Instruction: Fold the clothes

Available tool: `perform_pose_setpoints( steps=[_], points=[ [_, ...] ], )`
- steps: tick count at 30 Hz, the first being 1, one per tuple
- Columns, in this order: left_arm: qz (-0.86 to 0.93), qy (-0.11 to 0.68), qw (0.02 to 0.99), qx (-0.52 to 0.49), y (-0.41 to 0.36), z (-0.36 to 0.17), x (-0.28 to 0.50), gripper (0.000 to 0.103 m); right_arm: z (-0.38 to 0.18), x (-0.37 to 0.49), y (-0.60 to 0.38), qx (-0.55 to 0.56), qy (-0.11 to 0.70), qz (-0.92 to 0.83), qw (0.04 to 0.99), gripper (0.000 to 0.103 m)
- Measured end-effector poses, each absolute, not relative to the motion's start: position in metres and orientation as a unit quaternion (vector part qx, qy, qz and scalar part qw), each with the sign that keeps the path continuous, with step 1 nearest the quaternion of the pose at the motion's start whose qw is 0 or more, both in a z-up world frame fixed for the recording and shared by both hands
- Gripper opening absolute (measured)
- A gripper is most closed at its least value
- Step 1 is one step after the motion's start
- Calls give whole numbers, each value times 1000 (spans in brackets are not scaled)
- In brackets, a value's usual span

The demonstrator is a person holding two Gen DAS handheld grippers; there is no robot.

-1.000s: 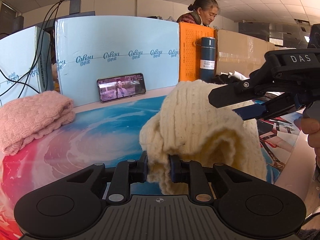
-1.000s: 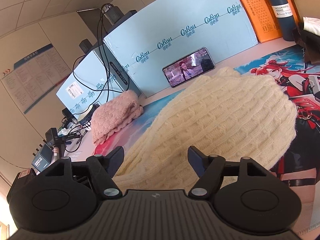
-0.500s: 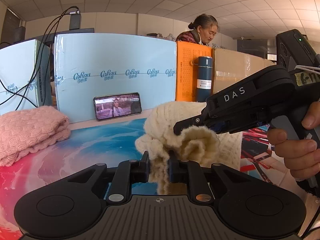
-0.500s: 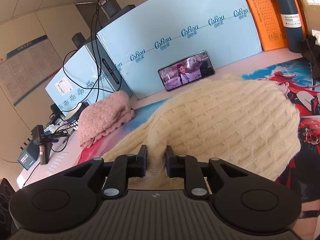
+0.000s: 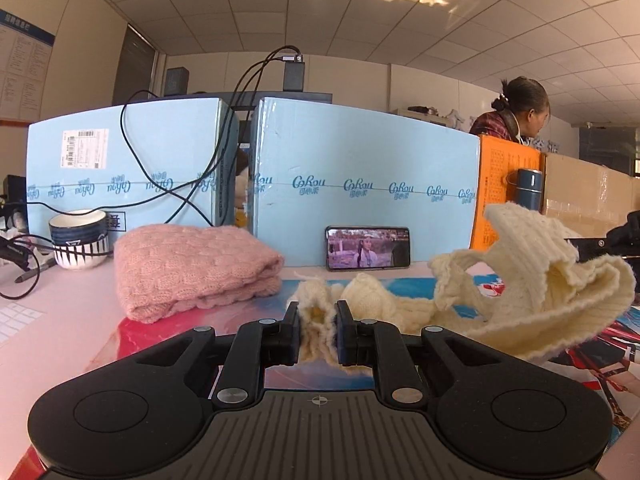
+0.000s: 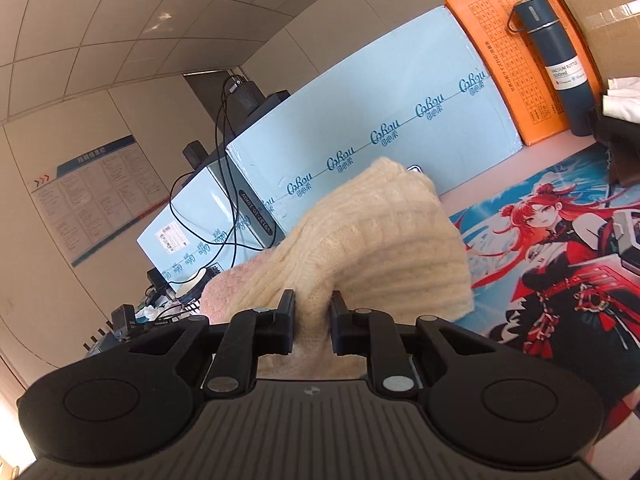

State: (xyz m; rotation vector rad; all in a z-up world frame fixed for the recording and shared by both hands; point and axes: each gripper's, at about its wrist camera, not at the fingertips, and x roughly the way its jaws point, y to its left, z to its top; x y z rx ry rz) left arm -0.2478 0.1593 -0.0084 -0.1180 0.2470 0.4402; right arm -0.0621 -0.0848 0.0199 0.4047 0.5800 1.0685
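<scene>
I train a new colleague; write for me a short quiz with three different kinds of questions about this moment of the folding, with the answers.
1. True or false: both grippers are shut on the cream sweater.
2. Multiple choice: where is the pink sweater?
A. In the left gripper
B. Folded on the table, to the left of the phone
C. Hanging over the blue bottle
3. Fill in: behind the phone stands a light ____ box.

Key
1. True: the left gripper pinches one bunched edge, the right gripper another part.
2. B
3. blue
</scene>
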Motion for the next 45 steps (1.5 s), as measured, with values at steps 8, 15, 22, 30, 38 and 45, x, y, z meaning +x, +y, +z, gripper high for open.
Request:
perform_pose_setpoints(
  steps=[8, 15, 22, 30, 38, 45],
  points=[
    [184, 170, 965, -79, 156, -23, -251, 16, -8, -89, -128, 140, 316, 476, 808, 16],
    [186, 179, 963, -81, 155, -26, -250, 16, 4, -90, -165, 121, 274, 445, 844, 49],
    [189, 179, 961, -91, 154, -27, -250, 17, 37, -64, -159, 99, 210, 436, 869, 79],
    [197, 197, 951, -135, 159, -30, -250, 38, 46, -35, -77, 23, 234, 555, 798, 82],
    [171, 212, 948, -167, 159, -34, -246, 47, 37, -29, -21, -125, 308, 705, 627, 82],
    [185, 207, 951, -140, 180, -27, -225, 18, 31, -38, -61, -151, 332, 682, 634, 80]
  ],
)
